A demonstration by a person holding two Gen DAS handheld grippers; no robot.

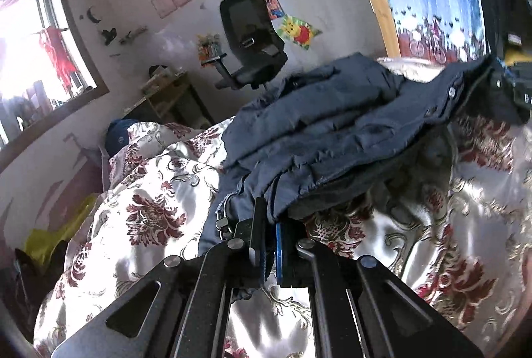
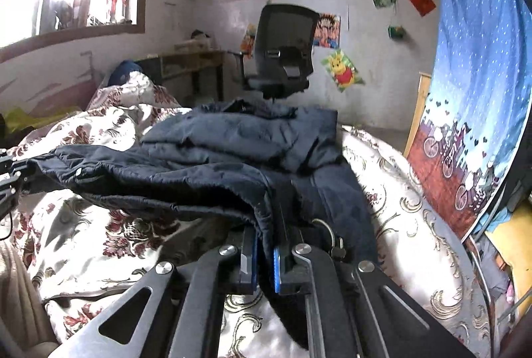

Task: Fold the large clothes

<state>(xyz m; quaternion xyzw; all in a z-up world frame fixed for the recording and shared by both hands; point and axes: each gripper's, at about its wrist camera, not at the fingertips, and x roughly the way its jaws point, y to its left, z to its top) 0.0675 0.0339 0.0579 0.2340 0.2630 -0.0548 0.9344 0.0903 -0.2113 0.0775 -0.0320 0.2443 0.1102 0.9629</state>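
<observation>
1. Left tongs [image 1: 269, 225]: closed on the near hem of the dark blue jacket [image 1: 326, 122]
2. Right tongs [image 2: 265, 245]: clamped on the jacket's other corner
3. Jacket: hem lifted, bulk at 12 o'clock on the flowered bed [image 2: 415, 225]

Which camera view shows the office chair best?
The right wrist view: the office chair stands upright near the middle, backrest and seat clear. In the left wrist view the office chair appears tilted, its lower part hidden behind the dark jacket.

A bed [image 2: 415, 225] carries a white quilt [image 1: 149, 191] with dark red flowers. A dark blue jacket [image 2: 232, 142] lies on the quilt's middle, its near edge lifted off the quilt.
</observation>
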